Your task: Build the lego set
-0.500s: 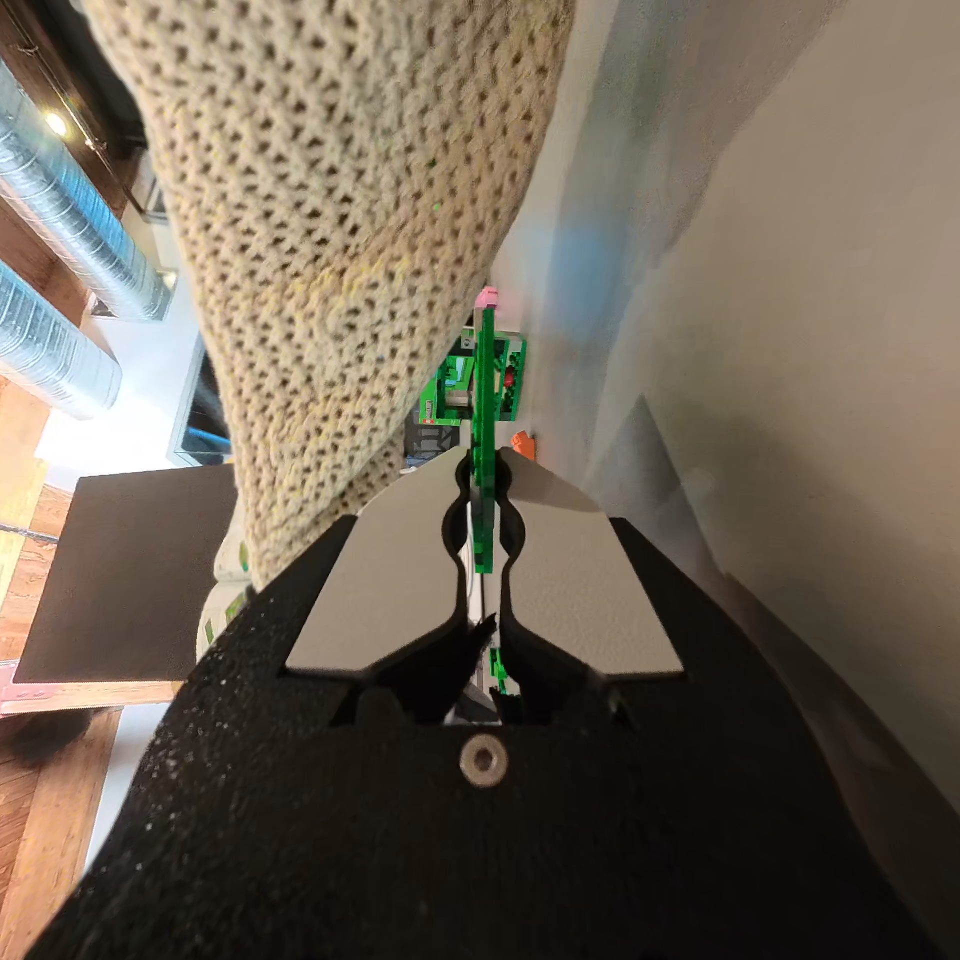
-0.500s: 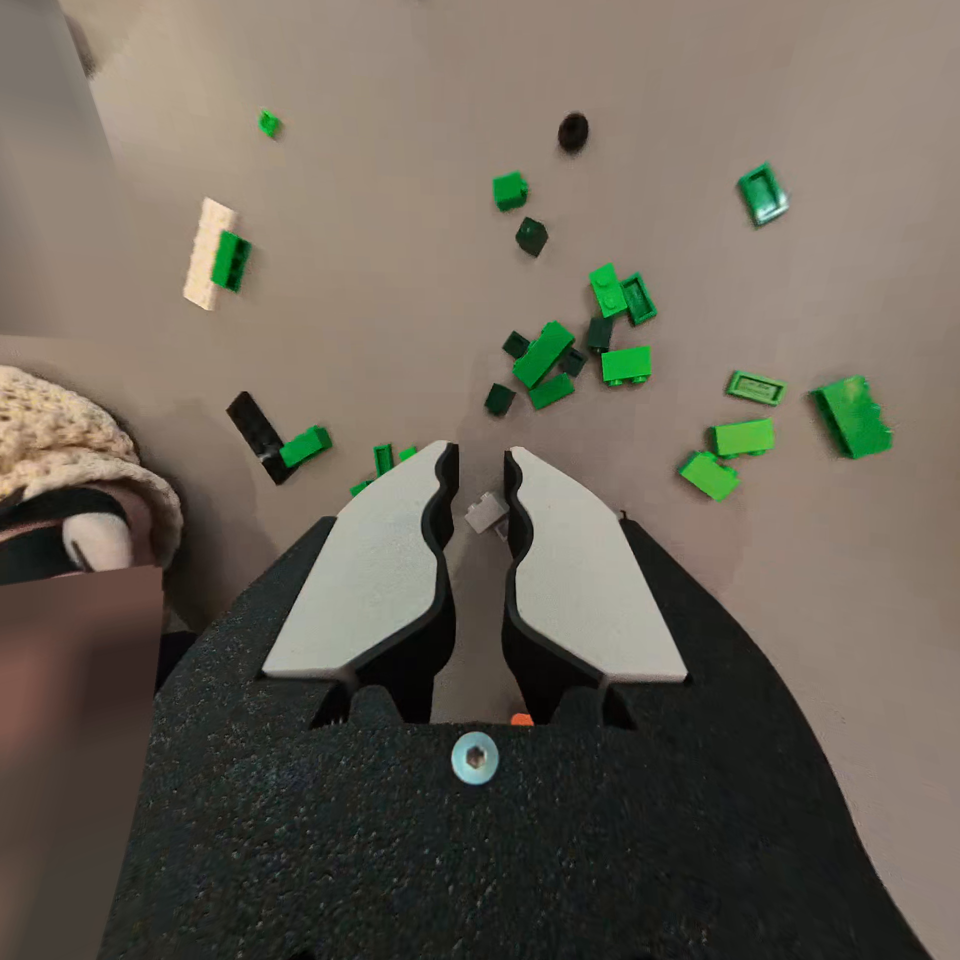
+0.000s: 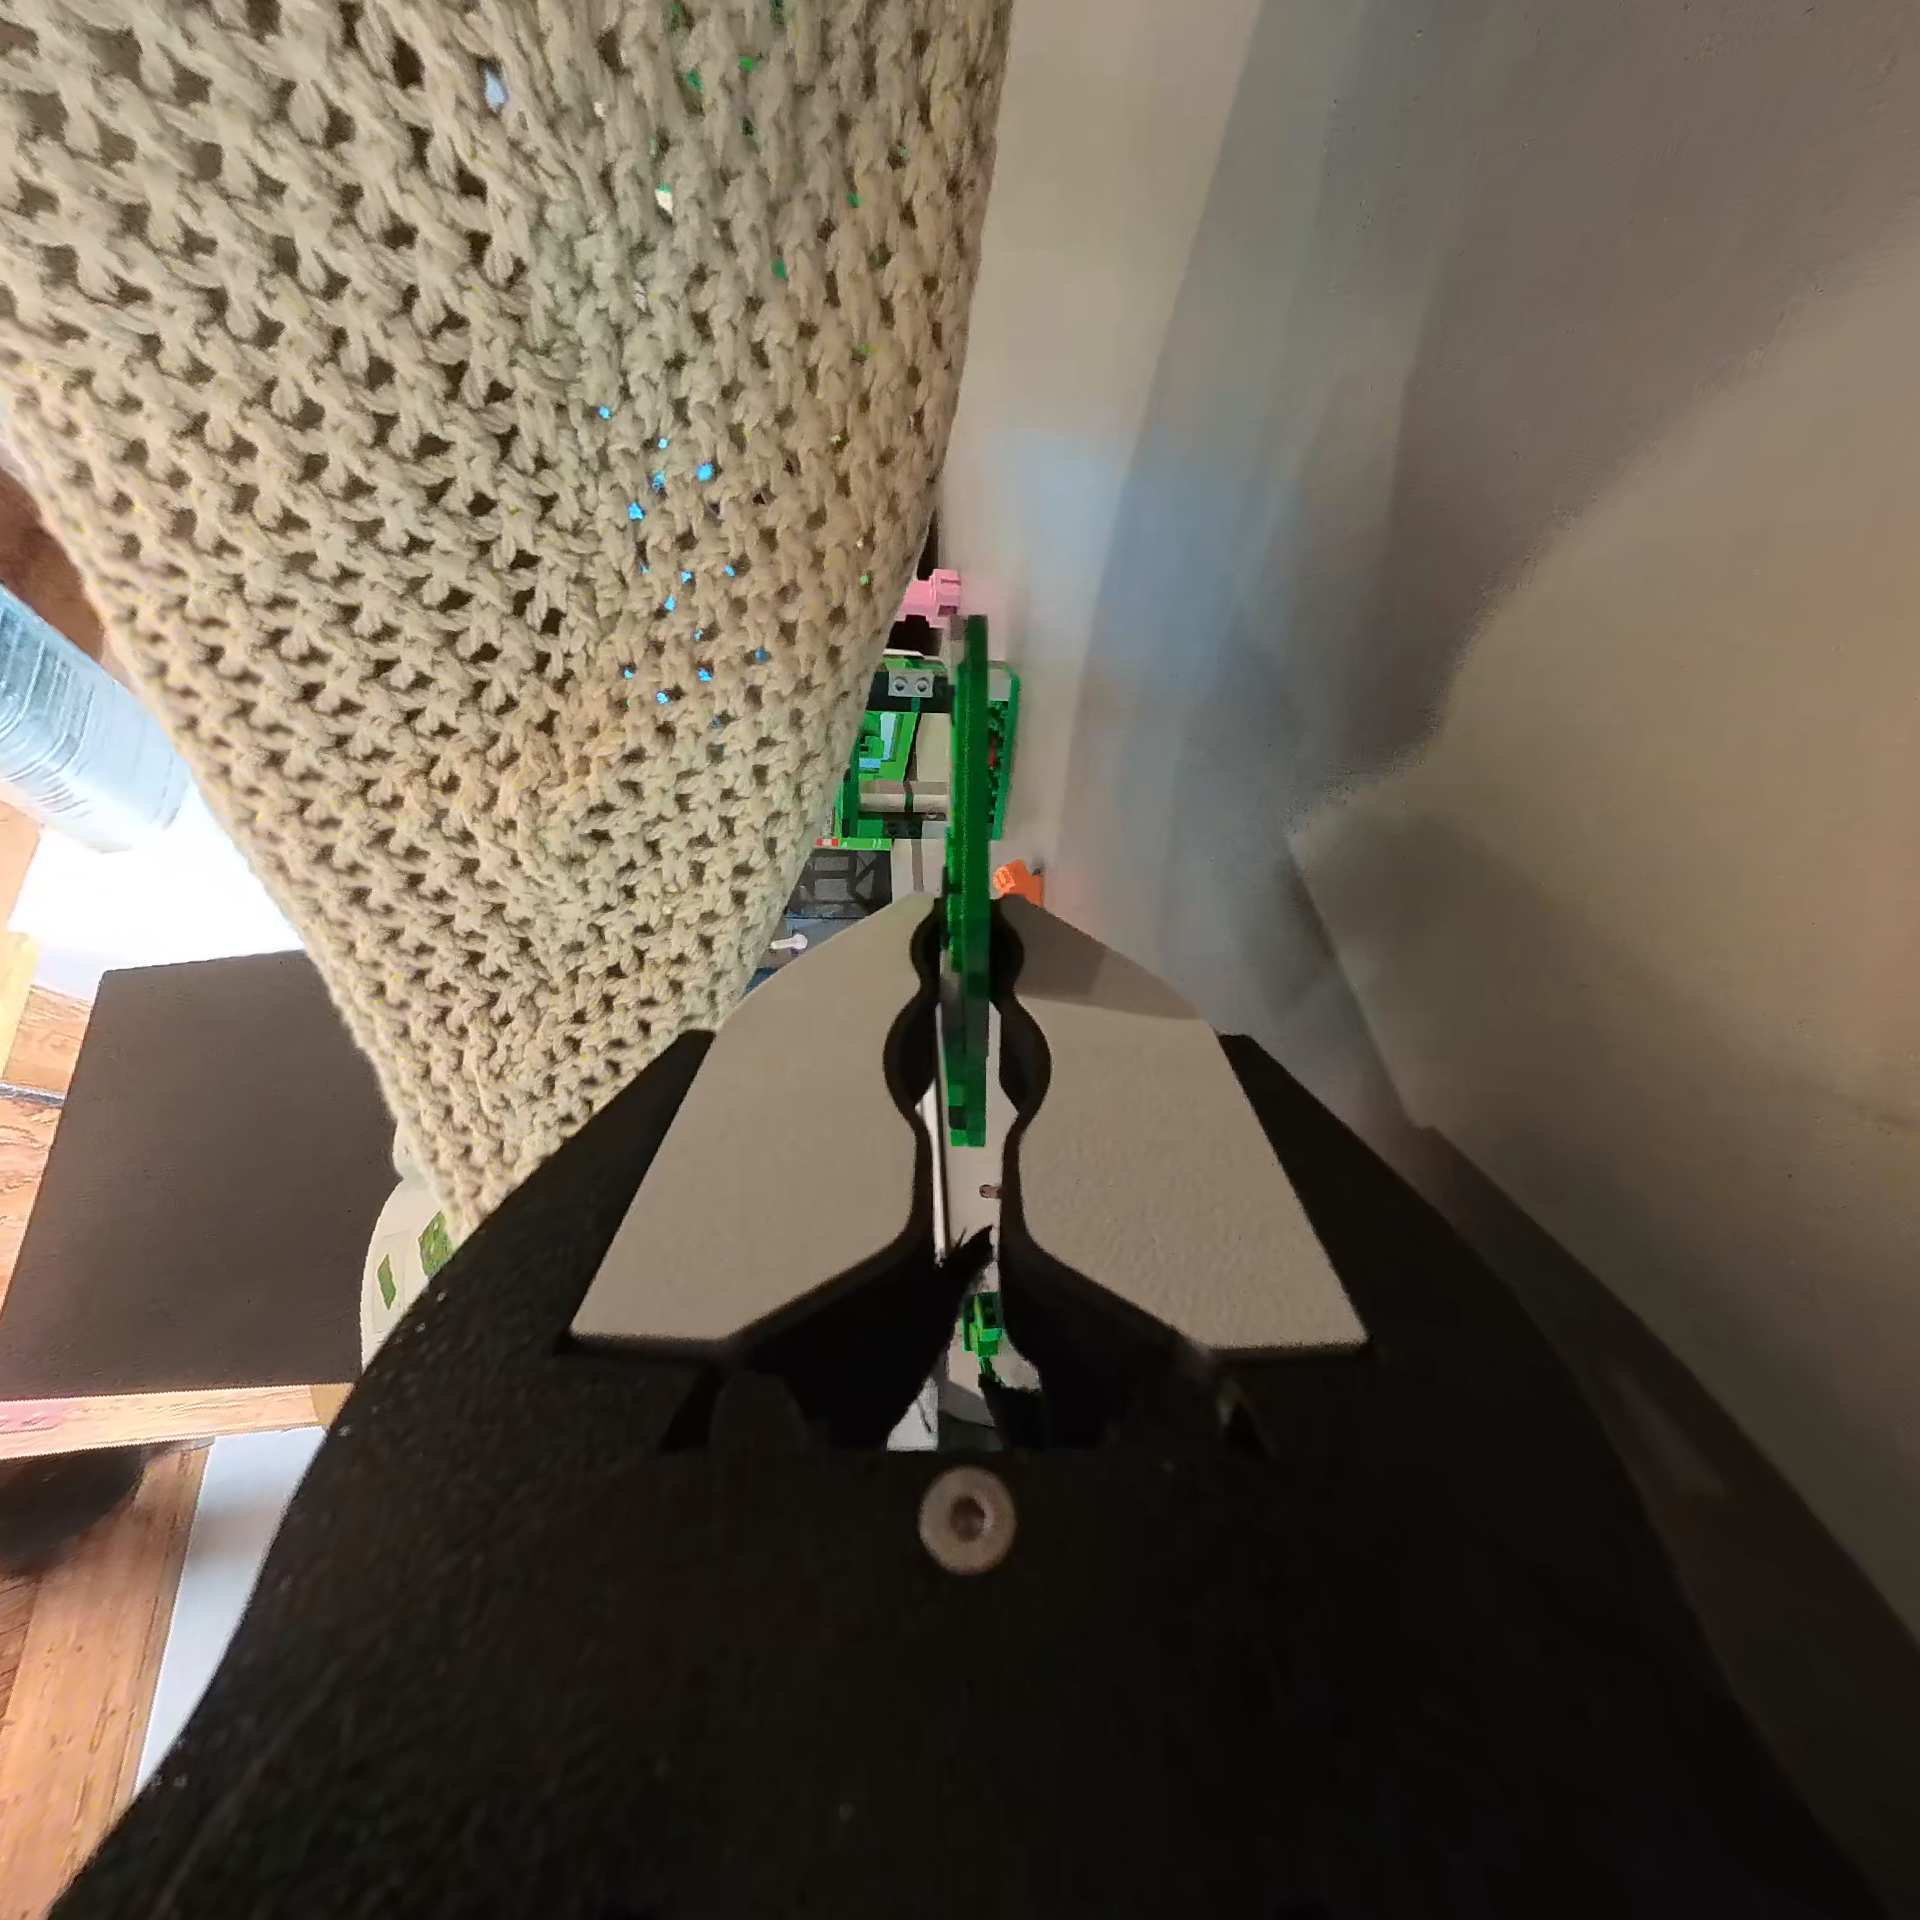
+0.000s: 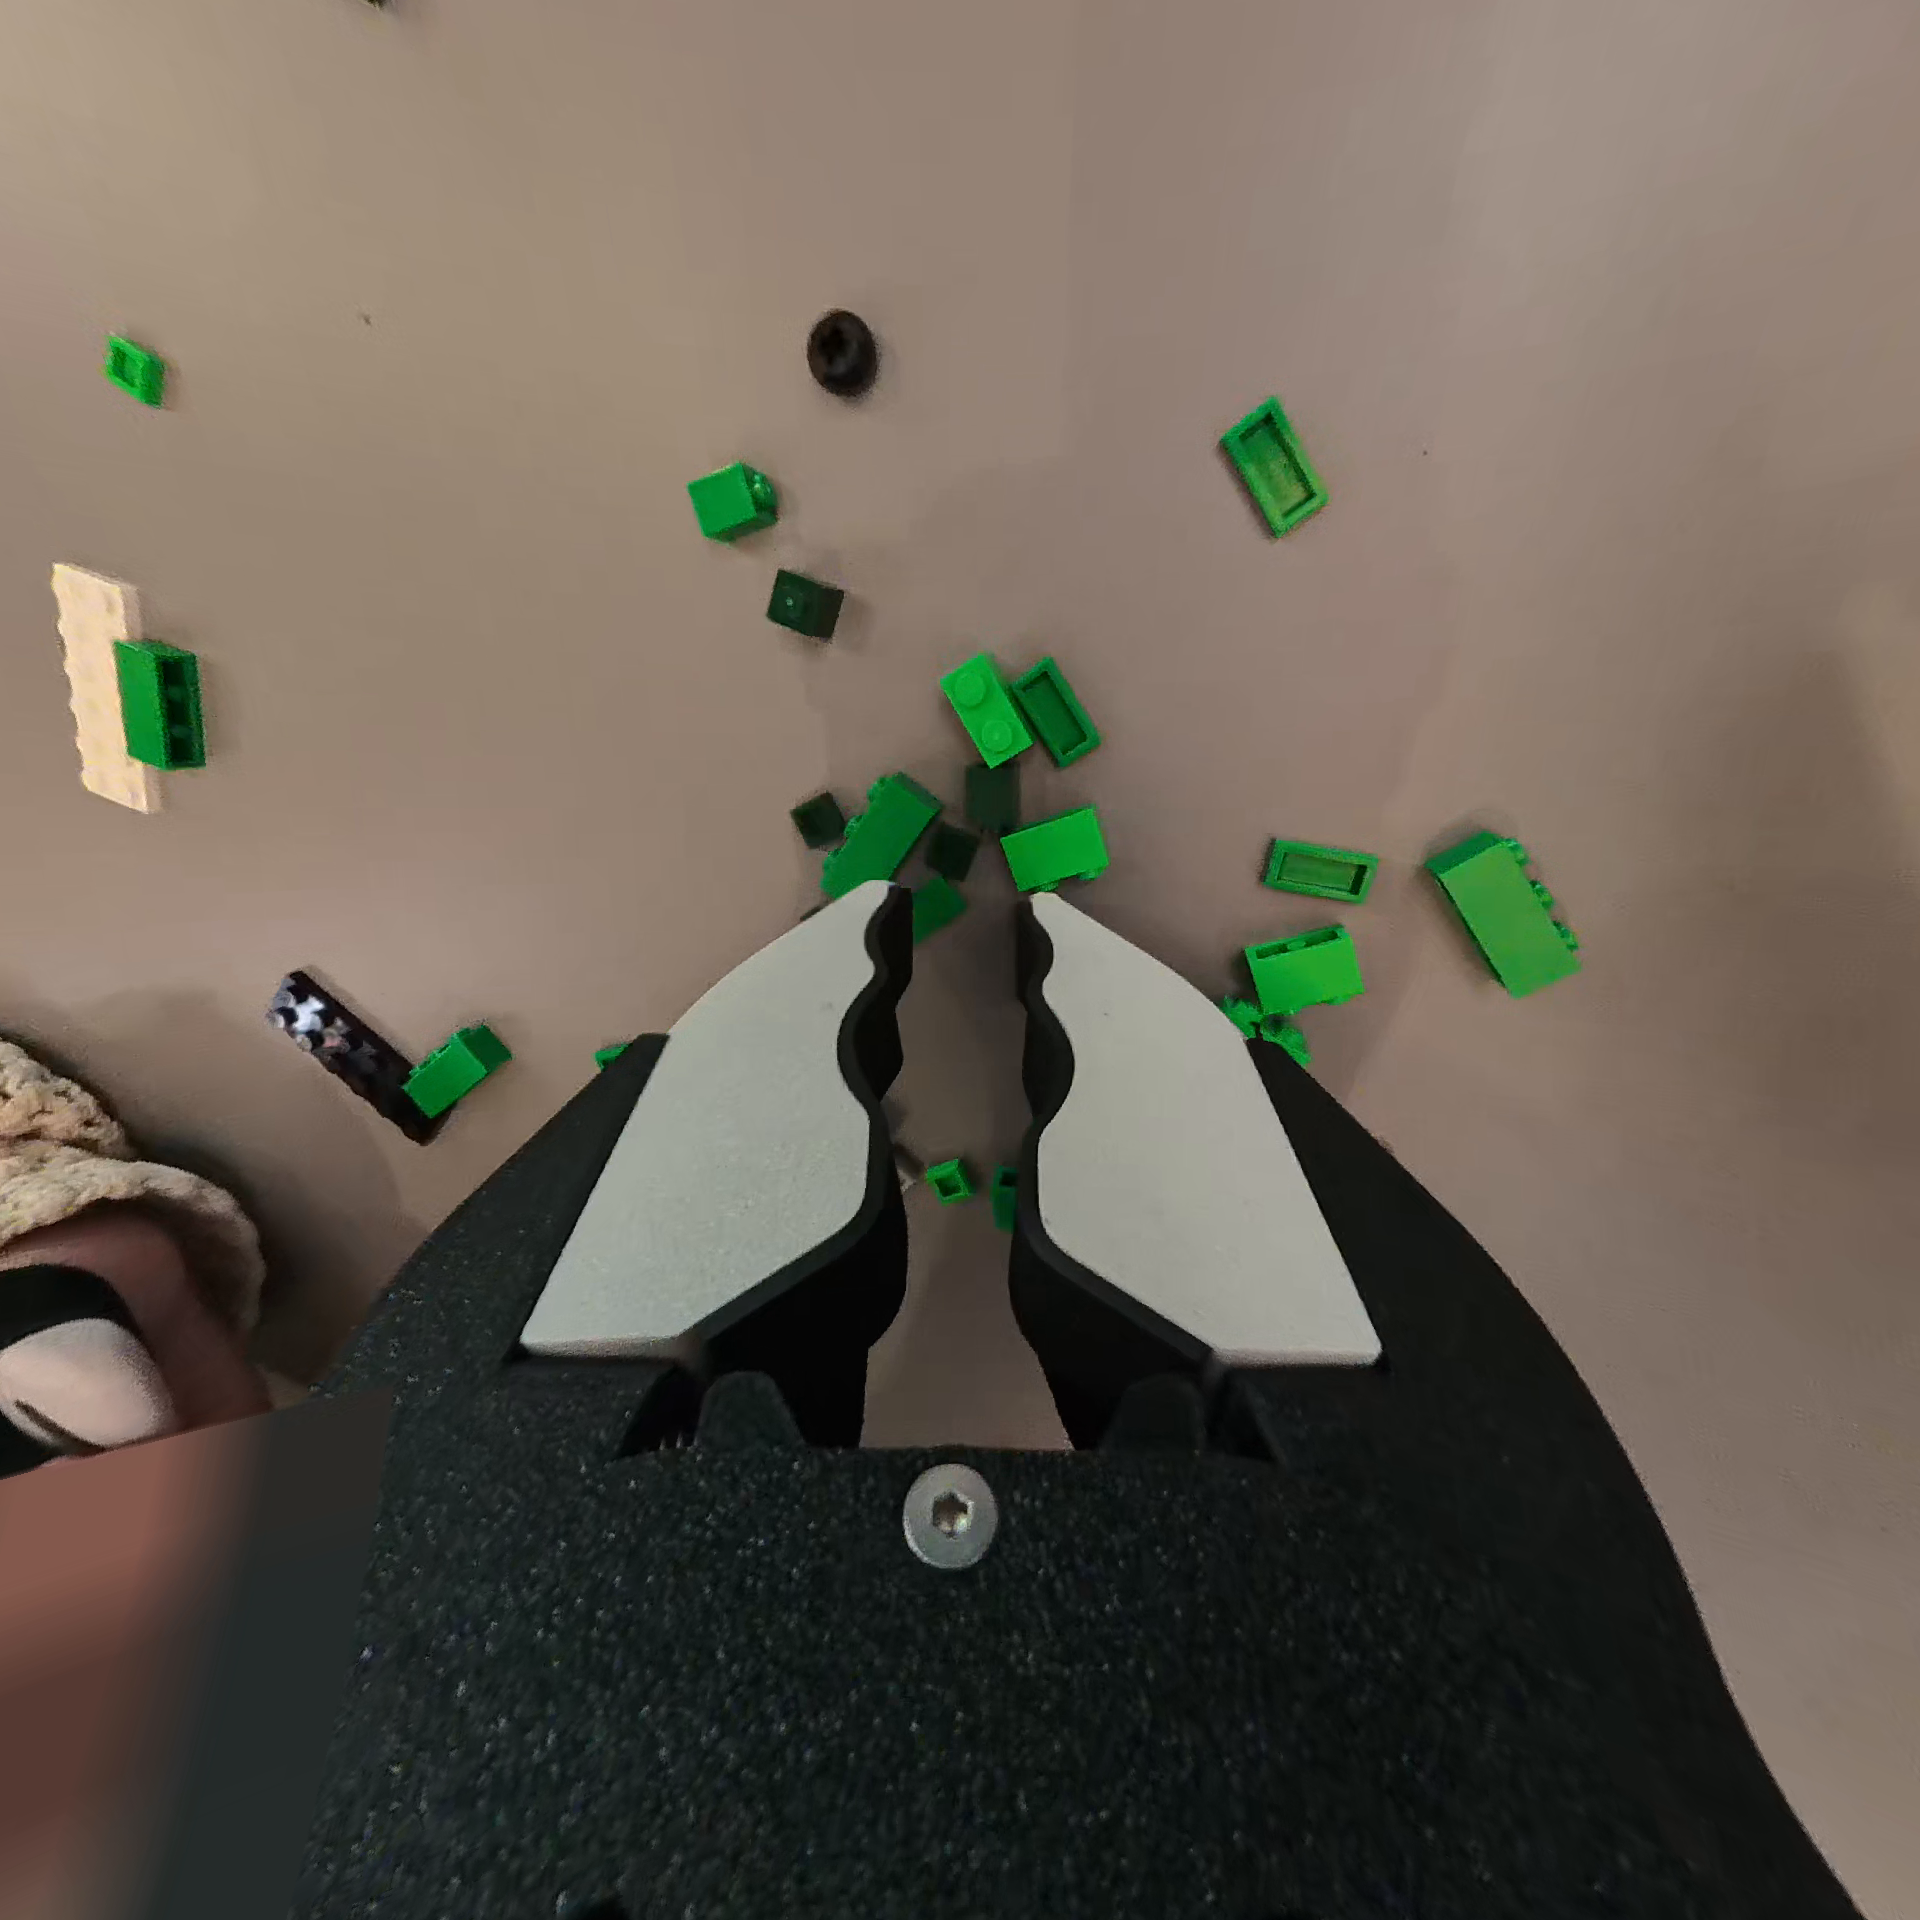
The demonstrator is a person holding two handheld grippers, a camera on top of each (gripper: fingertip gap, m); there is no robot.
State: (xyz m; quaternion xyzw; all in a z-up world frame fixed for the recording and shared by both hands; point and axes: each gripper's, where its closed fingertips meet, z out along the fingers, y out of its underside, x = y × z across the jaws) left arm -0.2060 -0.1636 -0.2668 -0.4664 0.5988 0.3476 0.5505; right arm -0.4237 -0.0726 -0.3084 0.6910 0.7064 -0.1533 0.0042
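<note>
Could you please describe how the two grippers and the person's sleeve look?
Both the left gripper and the right gripper look alike: a rough, speckled black body with one silver hex screw in the middle, and two flat light grey fingers with black wavy inner edges. No cables or markings are visible. The person wears a cream, open-knit sleeve.

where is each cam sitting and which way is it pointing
Left wrist view: sits on the left gripper, looking along its fingers, which are shut on a thin green plate seen edge-on; a knit sleeve fills the upper left, a partly built green model lies beyond.
Right wrist view: sits on the right gripper, looking down at loose green bricks on the tan table; jaws open and empty; a knit cuff shows at left.
Shared: the knit sleeve and the tan surface.
</note>
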